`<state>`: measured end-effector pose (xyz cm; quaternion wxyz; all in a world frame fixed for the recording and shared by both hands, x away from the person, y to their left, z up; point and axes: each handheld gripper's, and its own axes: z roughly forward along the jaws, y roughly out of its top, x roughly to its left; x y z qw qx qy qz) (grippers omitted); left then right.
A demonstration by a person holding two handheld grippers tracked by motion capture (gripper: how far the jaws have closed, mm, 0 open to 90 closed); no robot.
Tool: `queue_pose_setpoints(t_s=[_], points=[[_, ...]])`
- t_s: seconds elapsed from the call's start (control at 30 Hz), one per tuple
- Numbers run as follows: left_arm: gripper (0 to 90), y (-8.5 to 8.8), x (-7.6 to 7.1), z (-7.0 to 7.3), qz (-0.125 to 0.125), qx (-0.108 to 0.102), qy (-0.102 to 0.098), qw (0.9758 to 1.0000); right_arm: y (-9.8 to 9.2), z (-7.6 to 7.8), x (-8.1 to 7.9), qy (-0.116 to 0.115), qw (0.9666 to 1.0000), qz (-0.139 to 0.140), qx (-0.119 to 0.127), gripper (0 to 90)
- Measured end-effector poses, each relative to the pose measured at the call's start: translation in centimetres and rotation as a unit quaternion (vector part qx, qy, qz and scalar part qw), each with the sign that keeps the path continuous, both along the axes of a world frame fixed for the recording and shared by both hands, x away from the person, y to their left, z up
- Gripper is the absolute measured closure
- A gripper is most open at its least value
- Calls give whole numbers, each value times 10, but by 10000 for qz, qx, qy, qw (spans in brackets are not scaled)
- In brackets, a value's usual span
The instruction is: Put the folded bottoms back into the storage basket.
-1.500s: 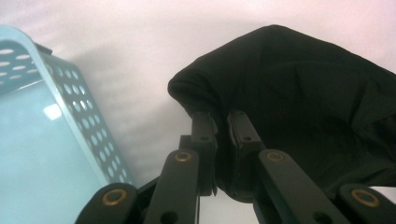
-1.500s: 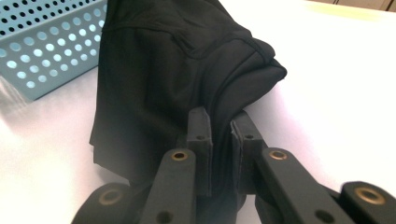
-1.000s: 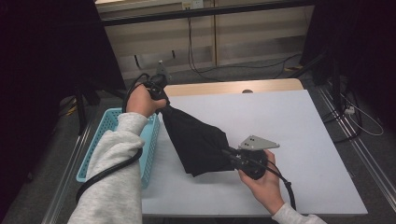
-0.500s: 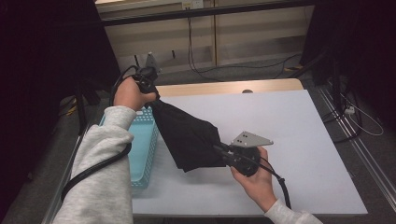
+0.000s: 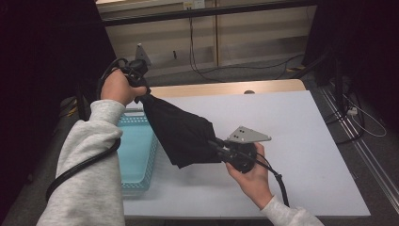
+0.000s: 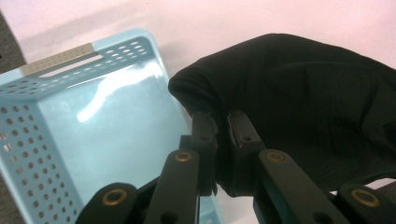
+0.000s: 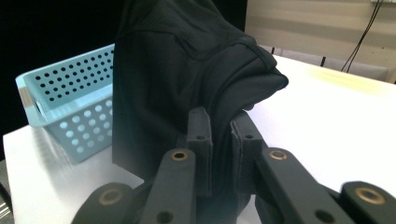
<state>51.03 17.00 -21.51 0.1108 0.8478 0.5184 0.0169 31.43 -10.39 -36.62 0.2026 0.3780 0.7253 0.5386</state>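
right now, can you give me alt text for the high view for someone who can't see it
A person stretches a black cloth between two handheld tools, the left tool raised high above a light blue basket and the right tool lower over a white table. Both tools are shut on the cloth, which hangs slanting between them.

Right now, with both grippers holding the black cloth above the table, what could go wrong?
1. The left gripper and right gripper each pinch only an edge of the black cloth; pulling apart might let an end slip free.
2. The cloth's loose fold hangs near the blue basket rim; it could catch there and drag the basket along the white table.
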Motion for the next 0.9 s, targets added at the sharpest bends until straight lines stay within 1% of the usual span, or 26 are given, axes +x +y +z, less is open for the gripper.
queue_pose_setpoints(t_s=[0.23, 0.27, 0.33, 0.37, 0.47, 0.5, 0.6, 0.67, 0.7, 0.73, 0.77, 0.87, 0.9], points=[[829, 11, -3, 15, 56, 35, -70, 10000, 10, 10, 1, -79, 9999, 134, 51, 809], [829, 13, -4, 18, 92, 26, -122, 9999, 12, 11, 1, -101, 9998, 143, 49, 809], [829, 16, -5, 23, 87, 38, -113, 9999, 15, 14, 2, -103, 9998, 178, 86, 809], [829, 19, -5, 25, 98, 43, -167, 9998, 17, 15, 3, -117, 9997, 194, 97, 809], [829, 26, -6, 29, 158, 40, -169, 9997, 24, 17, 4, -102, 9995, 265, 139, 809], [829, 29, -7, 30, 184, 57, -148, 9997, 27, 17, 4, -94, 9994, 298, 128, 809], [829, 40, -8, 33, 248, 75, -198, 9995, 36, 20, 6, -102, 9991, 391, 152, 809], [829, 48, -9, 34, 302, 22, -204, 9993, 44, 22, 6, -119, 9988, 461, 131, 809], [829, 53, -9, 34, 318, 28, -216, 9993, 47, 23, 7, -119, 9987, 480, 144, 809], [829, 56, -10, 34, 371, -4, -251, 9990, 50, 23, 7, -143, 9985, 505, 145, 809], [829, 61, -10, 34, 404, -27, -228, 9989, 54, 24, 8, -128, 9983, 543, 143, 809], [830, 72, -12, 35, 493, -62, -267, 9984, 63, 25, 9, -134, 9980, 599, 166, 809], [829, 79, -13, 36, 548, -56, -273, 9981, 69, 27, 10, -134, 9977, 649, 169, 809]])
